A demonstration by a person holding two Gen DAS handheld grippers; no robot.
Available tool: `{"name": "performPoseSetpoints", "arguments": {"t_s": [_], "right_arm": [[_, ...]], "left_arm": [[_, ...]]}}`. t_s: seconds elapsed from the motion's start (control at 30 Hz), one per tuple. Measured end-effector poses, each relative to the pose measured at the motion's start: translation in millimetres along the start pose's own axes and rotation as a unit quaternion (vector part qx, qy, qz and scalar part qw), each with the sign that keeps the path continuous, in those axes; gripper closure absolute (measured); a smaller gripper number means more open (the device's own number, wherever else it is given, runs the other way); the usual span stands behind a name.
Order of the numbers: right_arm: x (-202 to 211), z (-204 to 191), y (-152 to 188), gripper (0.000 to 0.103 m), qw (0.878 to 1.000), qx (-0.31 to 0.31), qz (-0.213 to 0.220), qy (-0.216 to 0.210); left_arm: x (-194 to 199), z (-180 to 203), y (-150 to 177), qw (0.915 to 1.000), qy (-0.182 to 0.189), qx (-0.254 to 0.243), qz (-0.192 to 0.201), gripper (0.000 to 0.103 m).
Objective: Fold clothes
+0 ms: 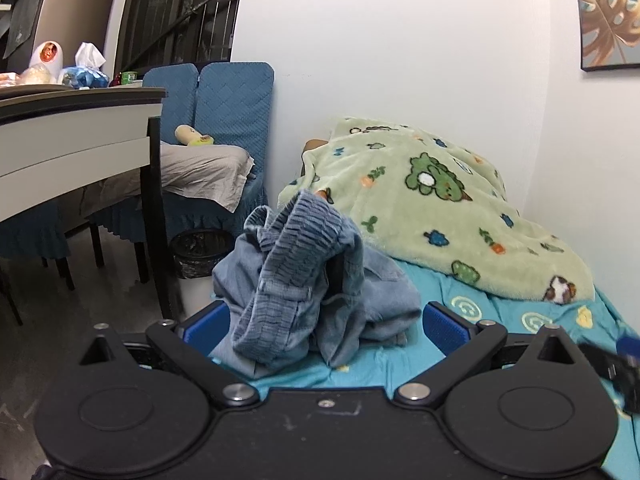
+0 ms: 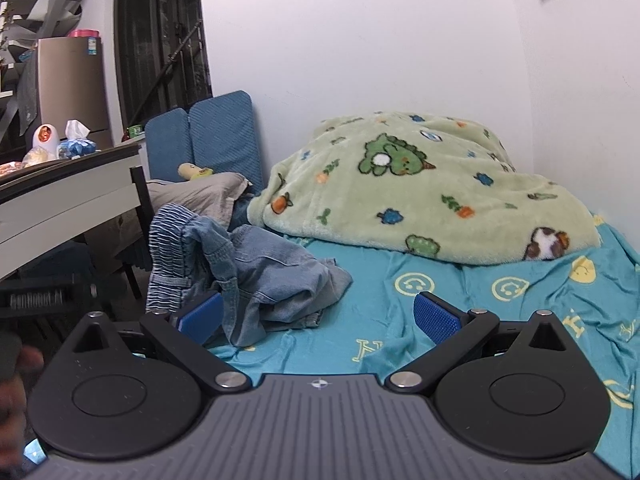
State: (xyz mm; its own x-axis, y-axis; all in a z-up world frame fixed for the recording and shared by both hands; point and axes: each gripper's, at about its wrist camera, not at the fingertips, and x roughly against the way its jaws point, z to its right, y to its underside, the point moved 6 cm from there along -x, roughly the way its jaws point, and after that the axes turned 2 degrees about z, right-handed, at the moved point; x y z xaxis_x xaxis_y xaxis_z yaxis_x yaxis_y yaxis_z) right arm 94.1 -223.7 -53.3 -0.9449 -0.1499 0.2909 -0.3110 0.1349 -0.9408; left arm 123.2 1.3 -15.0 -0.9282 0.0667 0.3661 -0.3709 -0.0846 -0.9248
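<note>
Green dinosaur blanket [image 2: 424, 196] heaped on bed (teal sheet [image 2: 500, 320]).

Both wrist views face the bed [image 1: 500, 312] closely.

I see a plain white wall [image 1: 400, 40] behind a bed in turquoise smiley-print sheeting [image 2: 460, 320], with a green fleece cartoon blanket [image 2: 420, 192] heaped at its far edge. A framed gold-leaf picture [image 1: 608, 16] hangs upper right. Left stand a dark-topped white table [image 1: 72, 120], blue quilted-cover chairs [image 1: 224, 100], a barred dark window [image 1: 180, 8] and grey floor [image 1: 112, 300].
</note>
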Motion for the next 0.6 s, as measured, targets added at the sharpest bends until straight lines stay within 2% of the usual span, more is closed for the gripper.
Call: {"name": "performPoseSetpoints", "arguments": {"t_s": [0.43,0.53,0.6], "right_arm": [[-27.9,19.4,13.1,0.000,0.999,-0.038,-0.026,0.003],[-31.8,23.4,14.5,0.000,0.998,-0.058,-0.031,-0.008],[-32.8,25.0,15.8,0.000,0.997,-0.063,-0.033,-0.012]], "left_arm": [[-95.0,0.7,-32.8,0.9980,0.054,-0.028,0.014,0.001],[-108.4,-5.7,-37.4,0.9985,0.054,-0.008,0.010,0.002],[-117.7,-9.5,-39.1,0.9980,0.062,0.013,0.001,0.008]]}}
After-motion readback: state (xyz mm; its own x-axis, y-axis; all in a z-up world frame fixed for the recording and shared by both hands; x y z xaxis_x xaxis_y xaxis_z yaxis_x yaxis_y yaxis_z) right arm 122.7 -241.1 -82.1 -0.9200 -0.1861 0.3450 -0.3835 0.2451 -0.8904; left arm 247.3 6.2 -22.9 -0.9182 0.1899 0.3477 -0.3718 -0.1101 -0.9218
